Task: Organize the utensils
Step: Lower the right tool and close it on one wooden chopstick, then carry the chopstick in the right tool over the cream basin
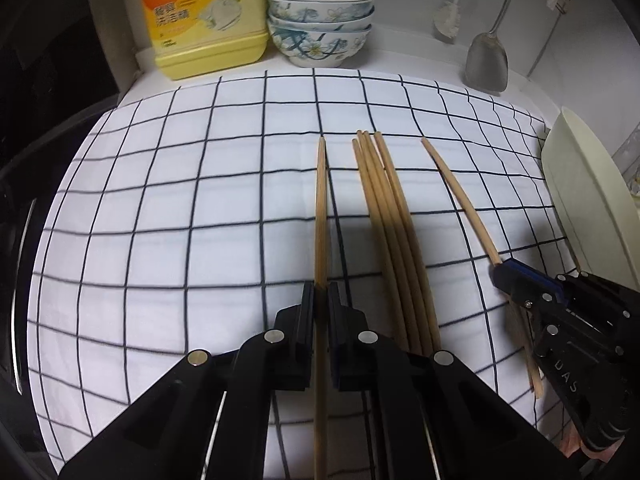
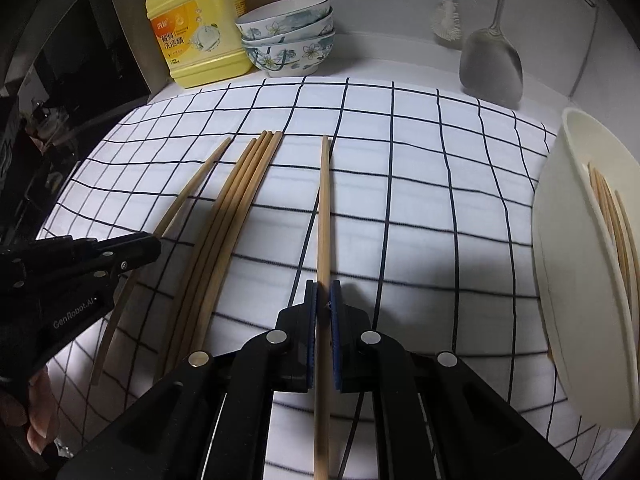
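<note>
Wooden chopsticks lie lengthwise on a checked cloth. My left gripper is shut on the leftmost chopsticks, which run between its pads. A loose bundle of several chopsticks lies just to its right. Farther right, my right gripper is clamped on the outer chopsticks. In the right wrist view that gripper grips those chopsticks, the bundle lies to their left, and the left gripper holds its chopsticks. A cream bin at the right holds more chopsticks.
At the back stand a yellow detergent bottle and three stacked flowered bowls. A metal spatula and a white brush hang on the back wall. A dark appliance borders the cloth's left side. The cream bin bounds the right.
</note>
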Available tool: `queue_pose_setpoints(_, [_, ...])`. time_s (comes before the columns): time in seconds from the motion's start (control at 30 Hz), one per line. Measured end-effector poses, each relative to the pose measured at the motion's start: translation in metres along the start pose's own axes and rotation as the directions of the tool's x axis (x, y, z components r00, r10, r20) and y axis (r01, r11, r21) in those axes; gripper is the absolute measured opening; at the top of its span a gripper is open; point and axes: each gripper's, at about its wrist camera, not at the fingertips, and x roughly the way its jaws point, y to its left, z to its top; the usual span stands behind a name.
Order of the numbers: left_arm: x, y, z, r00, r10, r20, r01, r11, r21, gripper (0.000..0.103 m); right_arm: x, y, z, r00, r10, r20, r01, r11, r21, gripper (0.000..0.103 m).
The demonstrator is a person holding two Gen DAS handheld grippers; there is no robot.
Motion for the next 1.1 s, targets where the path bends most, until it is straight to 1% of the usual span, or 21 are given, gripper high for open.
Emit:
queue_pose_setpoints(0.17, [-0.022, 0.006, -0.012, 1.000, -0.006, -0.006, 0.006, 0.999, -0.032, 0.007, -0.022, -0.001, -0.013, 0.999, 0.035, 0.026, -0.035, 0.999, 0.021, 0.006])
queue_pose_setpoints(0.37, [-0.051, -0.003, -0.023, 1.000, -0.005, 0.007, 0.005, 1.000, -0.030, 0.007, -0.048, -0.009, -0.023, 0.994, 0.085, 0.064, -0.087, 0.995, 0.037, 0.006])
queue_pose_setpoints(0.43, [-0.060, -0.011, -0.024, 1.000, -0.015, 0.021, 0.015, 1.000, -0.012, 0.007, -0.057, -0.013, -0.025, 0.993, 0.085, 0.078, -0.089, 0.995, 0.044, 0.006])
queue_pose_setpoints(0.53, [-0.072, -0.026, -0.019, 0.998, -0.041, 0.038, 0.039, 0.998, 0.052, 0.007, -0.073, -0.021, -0.027, 0.992, 0.079, 0.094, -0.088, 0.992, 0.090, 0.006])
queue_pose_setpoints(0.57, [-0.076, -0.032, -0.016, 0.997, -0.057, 0.046, 0.053, 0.995, 0.079, 0.007, -0.080, -0.024, -0.027, 0.992, 0.071, 0.106, -0.082, 0.991, 0.105, 0.006])
queue_pose_setpoints(0.63, [-0.082, -0.045, -0.009, 0.993, -0.097, 0.065, 0.087, 0.985, 0.146, 0.007, -0.094, -0.030, -0.029, 0.990, 0.023, 0.139, -0.042, 0.990, 0.134, 0.006])
queue_pose_setpoints(0.7, [-0.085, -0.058, -0.002, 0.990, -0.123, 0.063, 0.108, 0.975, 0.196, 0.007, -0.111, -0.040, -0.030, 0.987, -0.035, 0.158, 0.003, 0.981, 0.196, 0.006])
queue_pose_setpoints(0.77, [-0.091, -0.073, 0.006, 0.981, -0.181, 0.067, 0.161, 0.958, 0.237, 0.007, -0.125, -0.048, -0.031, 0.982, -0.070, 0.177, 0.028, 0.973, 0.230, 0.006])
queue_pose_setpoints(0.83, [-0.096, -0.092, 0.013, 0.972, -0.218, 0.082, 0.188, 0.943, 0.276, 0.007, -0.137, -0.061, -0.033, 0.976, -0.113, 0.185, 0.065, 0.966, 0.249, 0.006])
queue_pose_setpoints(0.97, [-0.096, -0.134, 0.030, 0.951, -0.302, 0.059, 0.270, 0.912, 0.308, 0.007, -0.157, -0.098, -0.036, 0.964, -0.180, 0.194, 0.112, 0.942, 0.317, 0.006])
queue_pose_setpoints(1.03, [-0.097, -0.157, 0.039, 0.942, -0.327, 0.073, 0.285, 0.897, 0.337, 0.007, -0.165, -0.122, -0.034, 0.957, -0.208, 0.203, 0.131, 0.932, 0.338, 0.006])
queue_pose_setpoints(1.1, [-0.097, -0.181, 0.050, 0.938, -0.339, 0.079, 0.292, 0.889, 0.352, 0.007, -0.168, -0.144, -0.030, 0.955, -0.225, 0.196, 0.146, 0.925, 0.350, 0.006])
